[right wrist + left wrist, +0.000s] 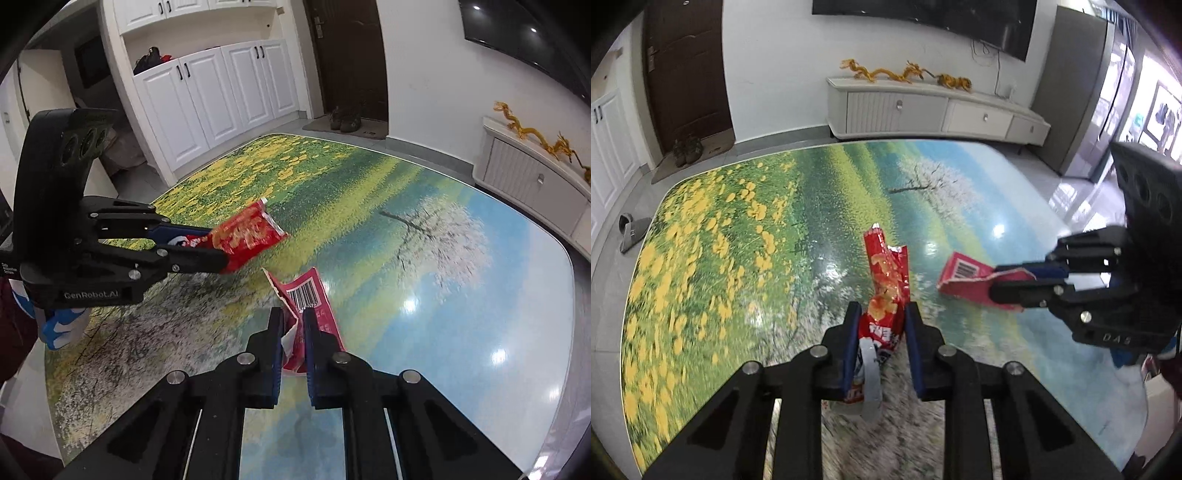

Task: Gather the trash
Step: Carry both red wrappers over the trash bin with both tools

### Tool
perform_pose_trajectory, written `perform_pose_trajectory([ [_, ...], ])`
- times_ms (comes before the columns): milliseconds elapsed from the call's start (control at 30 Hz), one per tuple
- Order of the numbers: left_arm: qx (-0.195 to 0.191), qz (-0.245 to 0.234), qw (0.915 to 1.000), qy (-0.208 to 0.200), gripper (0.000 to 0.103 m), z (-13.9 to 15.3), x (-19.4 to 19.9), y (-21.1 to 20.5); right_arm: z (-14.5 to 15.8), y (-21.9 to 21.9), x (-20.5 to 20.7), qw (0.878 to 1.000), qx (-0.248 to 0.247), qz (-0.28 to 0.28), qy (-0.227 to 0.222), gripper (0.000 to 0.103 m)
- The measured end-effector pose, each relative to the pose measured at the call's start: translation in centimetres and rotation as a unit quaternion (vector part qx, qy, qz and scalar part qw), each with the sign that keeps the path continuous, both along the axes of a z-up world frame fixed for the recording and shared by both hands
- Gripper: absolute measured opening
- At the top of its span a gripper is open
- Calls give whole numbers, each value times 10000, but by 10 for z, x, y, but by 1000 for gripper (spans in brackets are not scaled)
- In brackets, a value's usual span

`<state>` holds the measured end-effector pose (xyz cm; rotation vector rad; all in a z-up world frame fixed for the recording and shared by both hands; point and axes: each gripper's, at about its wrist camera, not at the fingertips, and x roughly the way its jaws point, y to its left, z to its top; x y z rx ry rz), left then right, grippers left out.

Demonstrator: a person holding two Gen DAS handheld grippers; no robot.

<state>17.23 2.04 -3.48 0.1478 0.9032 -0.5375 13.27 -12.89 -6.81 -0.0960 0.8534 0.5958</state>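
My left tongs point(881, 314) clamp a red snack wrapper point(886, 273) at lower centre of the left view; my right tongs point(291, 321) pinch a torn pink carton point(314, 306) with a barcode at lower centre of the right view. Both pieces hang over the glossy landscape-print tabletop point(738, 229), near each other but apart. The tabletop around them is bare to its rounded edges. Beyond stand a white TV cabinet point(923, 110), a dark door point(687, 74) and white cupboards point(221, 96).

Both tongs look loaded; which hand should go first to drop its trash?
Neither stands out, and no bin is in view. The left tongs pinch the red snack bag; the right tongs pinch the torn pink carton. Slight lean: right, its jaws being tighter.
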Motion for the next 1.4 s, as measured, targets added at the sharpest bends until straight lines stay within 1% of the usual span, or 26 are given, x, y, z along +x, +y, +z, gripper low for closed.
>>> perform_pose_trajectory([
  [67,-19,44,10000,-81,22,7,-12,-2,4,-4,-13,9999,71,-112,-11,10],
  [133,-179,89,9998,-99,22,15,-27,-2,10,-10,-31,9994,213,-275,-55,10],
  [200,-235,85,9996,-158,22,21,-44,-4,16,-17,-47,9983,407,-422,-71,10],
  [333,-384,61,9989,-248,22,33,-75,-9,30,-28,-80,9957,627,-664,-179,10],
  [500,-475,48,9979,-435,22,50,-115,-19,44,-45,-119,9914,861,-951,-266,10],
  [733,-157,112,9970,-746,22,64,-154,-41,61,-76,-160,9838,1110,-1338,-429,10],
  [967,125,8,9947,-1024,22,73,-186,-72,64,-104,-178,9752,1320,-1695,-532,10],
  [1200,327,-140,9922,-1190,22,80,-199,-104,69,-133,-198,9671,1352,-2028,-732,10],
  [1400,471,-382,9912,-1179,22,78,-203,-144,62,-169,-214,9552,1451,-2436,-852,10],
])
